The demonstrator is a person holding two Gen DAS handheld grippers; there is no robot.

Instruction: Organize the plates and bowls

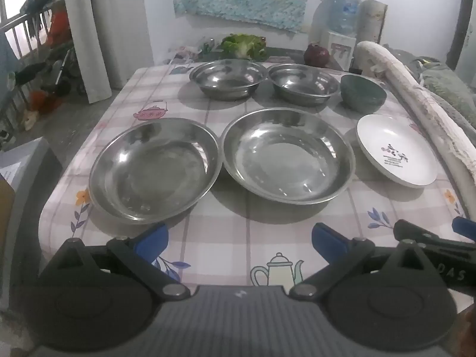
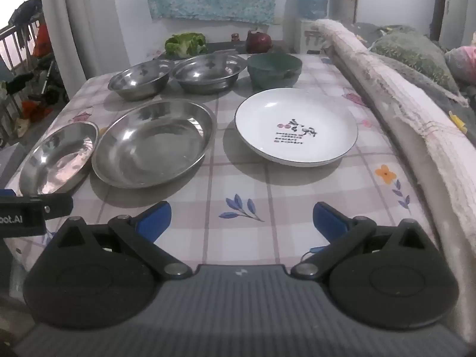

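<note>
Both grippers, left gripper (image 1: pixel 239 242) and right gripper (image 2: pixel 242 218), stand wide apart, empty; the near right white round ceramic plate (image 2: pixel 296 126) looks fragile and slippery; better grip its rim.

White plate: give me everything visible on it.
The white plate looks ceramic: round, shallow, glossy, with a thin dark rim line and a small printed motif with red dots and lines of text in its well. It sits upright and empty on the checked tablecloth, front right, in front of the green bowl. Nothing else touches it.
</note>
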